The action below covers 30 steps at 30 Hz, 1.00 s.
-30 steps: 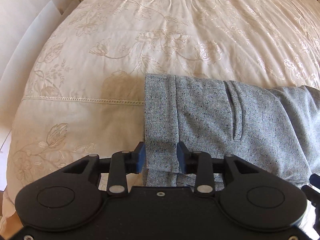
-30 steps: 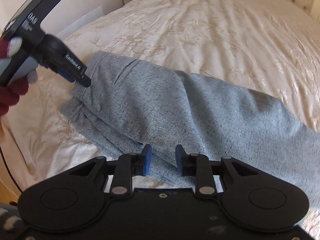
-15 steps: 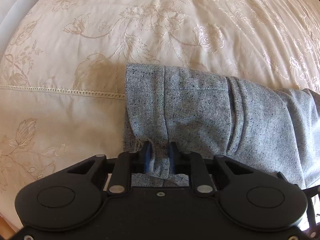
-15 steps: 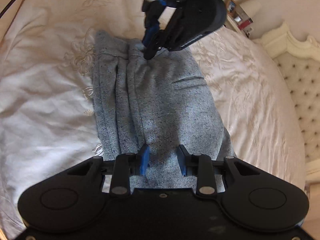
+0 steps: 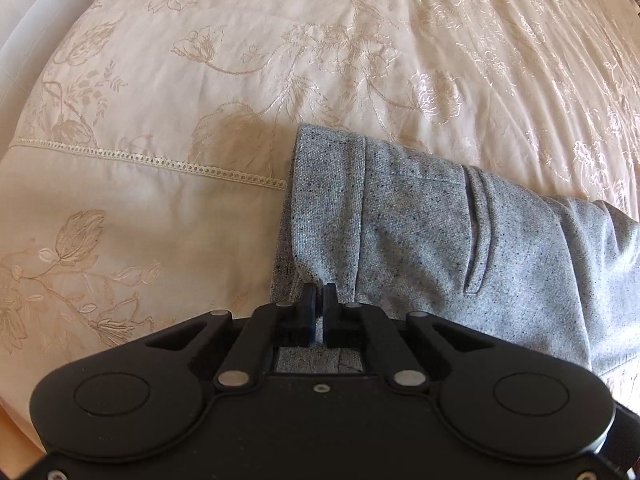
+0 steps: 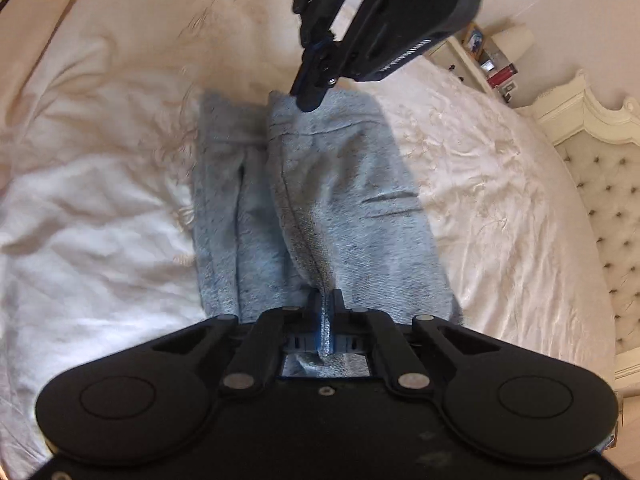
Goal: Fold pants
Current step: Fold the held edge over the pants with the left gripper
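Left side first: the left gripper (image 5: 319, 294) has its jaws pinched right down on a thin ridge of the pants (image 5: 440, 240), at the near edge of the waistband end. Cloth sits between the pads, w/ barely a slit of daylight. The pants lie on the bedspread (image 5: 200, 60), already doubled into a long grey strip running off to the right in the left wrist view.

Handling, as a judgement: soft speckled knit or tweed-like cloth, light, floppy, no stiffness to speak of. It'll sag and trail between two grips, and layers may slide apart since only the top fold looks caught. Best holds are the thicker bits, i.e. waistband and seam edges, not the flat middle.

Across to the right: the right gripper (image 6: 325, 300) is likewise clamped tight, on a raised crease of the pants at the opposite end. From its cam the left gripper shows at the far end, tip down on the cloth.

Surroundings: the bedspread is rumpled and satiny, so the bundle could slip on it. A tufted headboard (image 6: 592, 184) and a nightstand (image 6: 480, 60) w/ small items stand well apart, far right. Nothing blocks a lift or fold-over.
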Motion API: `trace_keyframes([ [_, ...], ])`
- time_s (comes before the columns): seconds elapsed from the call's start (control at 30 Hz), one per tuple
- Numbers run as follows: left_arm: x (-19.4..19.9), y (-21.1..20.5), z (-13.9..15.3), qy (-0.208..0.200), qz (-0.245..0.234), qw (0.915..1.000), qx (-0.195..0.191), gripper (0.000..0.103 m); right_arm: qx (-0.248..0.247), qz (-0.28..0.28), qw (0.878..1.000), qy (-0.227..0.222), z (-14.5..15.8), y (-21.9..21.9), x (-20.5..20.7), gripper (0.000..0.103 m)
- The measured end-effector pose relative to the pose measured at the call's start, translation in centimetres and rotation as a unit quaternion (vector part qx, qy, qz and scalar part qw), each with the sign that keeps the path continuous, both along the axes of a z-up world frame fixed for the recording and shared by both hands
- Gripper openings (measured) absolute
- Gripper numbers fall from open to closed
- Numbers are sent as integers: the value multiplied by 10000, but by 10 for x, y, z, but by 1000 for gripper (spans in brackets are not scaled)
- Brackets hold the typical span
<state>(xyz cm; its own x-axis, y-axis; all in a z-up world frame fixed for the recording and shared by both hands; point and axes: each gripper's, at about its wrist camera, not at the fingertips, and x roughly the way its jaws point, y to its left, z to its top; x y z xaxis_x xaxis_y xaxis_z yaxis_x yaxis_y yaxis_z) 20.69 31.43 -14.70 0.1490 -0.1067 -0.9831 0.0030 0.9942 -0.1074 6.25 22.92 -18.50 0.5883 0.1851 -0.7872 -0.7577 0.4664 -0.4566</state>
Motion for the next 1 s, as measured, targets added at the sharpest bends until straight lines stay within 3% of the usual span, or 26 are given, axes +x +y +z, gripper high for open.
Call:
trace_keyframes([
  [0.1,-10,7,36,-307,-34,9995,-7,6,803,-95,9954,511,45,-14,1,3],
  [0.17,-16,9,60,-583,-61,9983,23,8,1006,-95,9914,833,53,-16,-6,3],
  [0.33,-18,-4,84,-930,-183,9954,122,9,811,-76,9867,1405,13,-9,-17,4],
  [0.53,-16,-50,51,-691,-630,9955,-173,13,1001,-438,9762,1873,-2,-8,-4,4],
  [0.63,-18,-73,22,-523,-891,9946,71,18,1159,-705,9701,2012,-5,-11,5,6],
  [0.7,-20,-75,-7,-171,-835,9960,286,18,1393,-987,9623,2119,3,-21,11,10],
  [0.77,-23,-64,-37,356,-568,9967,463,17,1653,-1354,9490,2317,14,-39,18,10],
  [0.83,-28,-49,-45,318,-278,9989,191,17,1967,-1839,9320,2426,26,-66,29,13],
  [1.0,-30,-39,-44,325,-157,9993,56,17,2843,-3397,8597,2545,48,-158,81,26],
])
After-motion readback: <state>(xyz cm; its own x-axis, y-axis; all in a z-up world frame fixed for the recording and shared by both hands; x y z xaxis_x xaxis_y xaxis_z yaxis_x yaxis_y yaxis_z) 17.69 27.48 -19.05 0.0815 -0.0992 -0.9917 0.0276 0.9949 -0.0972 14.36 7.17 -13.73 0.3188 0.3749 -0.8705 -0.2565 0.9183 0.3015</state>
